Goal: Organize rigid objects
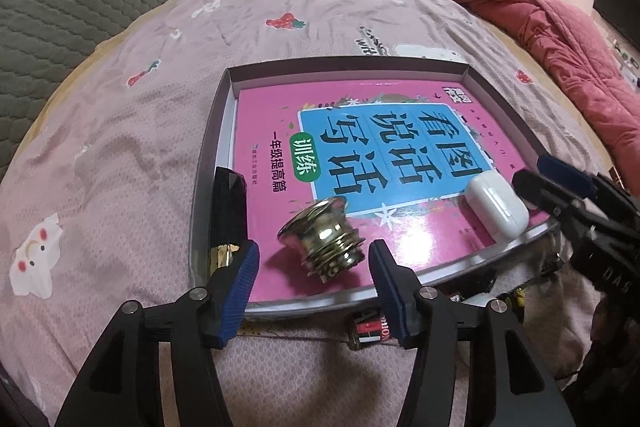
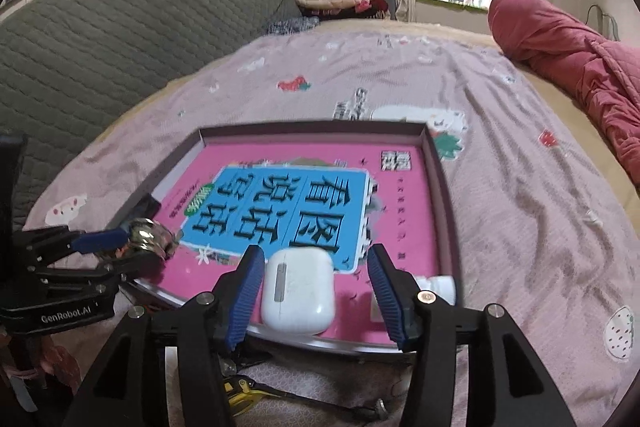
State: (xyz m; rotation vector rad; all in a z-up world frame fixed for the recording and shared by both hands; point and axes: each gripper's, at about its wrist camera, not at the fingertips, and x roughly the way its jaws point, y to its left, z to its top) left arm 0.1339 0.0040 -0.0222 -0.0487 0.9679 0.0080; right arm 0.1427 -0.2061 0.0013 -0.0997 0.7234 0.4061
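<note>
Already in the box point(image 1: 216, 131): book point(image 1: 272, 115), metal knob point(image 1: 320, 239), white case point(image 2: 298, 291); both tools point(image 1: 314, 279) point(image 2: 316, 291) wide, holding nothing; small bits outside left

Shallow box tray point(image 1: 208, 163) on pink bedsheet point(image 1: 120, 147), pink book point(image 1: 360, 163) lying flat inside. Metal knob point(image 1: 320, 239) on its side on the book, between the spread blue pads of the left gripper point(image 1: 314, 283), touching neither. White earbud case point(image 1: 496, 205) at book's right edge, right gripper point(image 1: 560, 183) just beside it.
</note>
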